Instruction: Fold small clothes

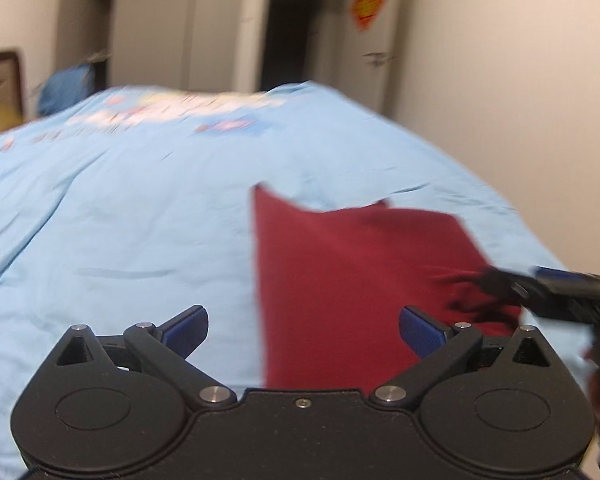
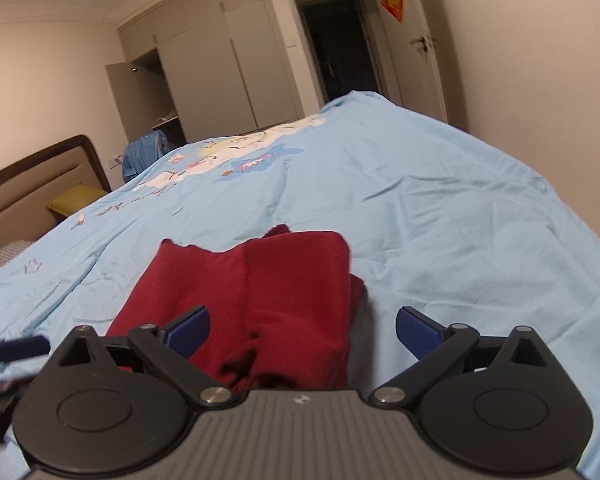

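Note:
A dark red small garment (image 1: 340,280) lies folded on the light blue bed cover (image 1: 120,220); it also shows in the right wrist view (image 2: 268,292). My left gripper (image 1: 303,334) is open and empty, just above the garment's left edge. My right gripper (image 2: 303,332) is open and empty over the garment's near end. The right gripper (image 1: 572,292) also shows blurred at the garment's right edge in the left wrist view. A part of the left gripper (image 2: 16,350) shows at the left in the right wrist view.
The bed cover (image 2: 440,220) has a cartoon print (image 2: 236,160) at its far part. A headboard (image 2: 32,188) and a yellow pillow (image 2: 76,200) are at left. A blue cloth (image 2: 144,152), wardrobes (image 2: 220,64), a dark doorway (image 2: 340,48) and a door (image 2: 416,40) stand beyond.

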`<move>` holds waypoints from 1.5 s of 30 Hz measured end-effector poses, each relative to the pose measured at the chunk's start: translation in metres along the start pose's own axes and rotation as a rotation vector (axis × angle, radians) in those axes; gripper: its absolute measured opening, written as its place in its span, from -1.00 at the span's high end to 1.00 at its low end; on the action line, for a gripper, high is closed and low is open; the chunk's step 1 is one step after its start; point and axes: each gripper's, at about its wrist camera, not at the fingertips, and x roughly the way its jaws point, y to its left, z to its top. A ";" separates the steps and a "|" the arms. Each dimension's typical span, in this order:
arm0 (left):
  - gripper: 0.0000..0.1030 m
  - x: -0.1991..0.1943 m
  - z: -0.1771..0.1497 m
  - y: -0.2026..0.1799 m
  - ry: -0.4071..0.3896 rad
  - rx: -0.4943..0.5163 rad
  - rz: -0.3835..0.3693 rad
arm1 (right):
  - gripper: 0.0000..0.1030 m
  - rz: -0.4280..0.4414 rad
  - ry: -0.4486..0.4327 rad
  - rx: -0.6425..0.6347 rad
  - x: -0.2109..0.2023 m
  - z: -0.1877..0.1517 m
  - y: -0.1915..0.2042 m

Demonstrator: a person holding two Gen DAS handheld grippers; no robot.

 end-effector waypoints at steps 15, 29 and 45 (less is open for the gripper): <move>-0.98 0.026 -0.013 0.035 0.140 -0.116 0.061 | -1.00 -0.198 0.050 -0.147 -0.004 -0.042 0.028; -0.99 0.026 -0.013 0.039 0.140 -0.136 0.051 | -1.00 -0.160 0.061 0.040 -0.011 -0.053 0.005; -0.99 0.059 0.005 0.033 0.131 -0.084 0.033 | -1.00 -0.317 0.065 0.136 0.033 -0.011 -0.022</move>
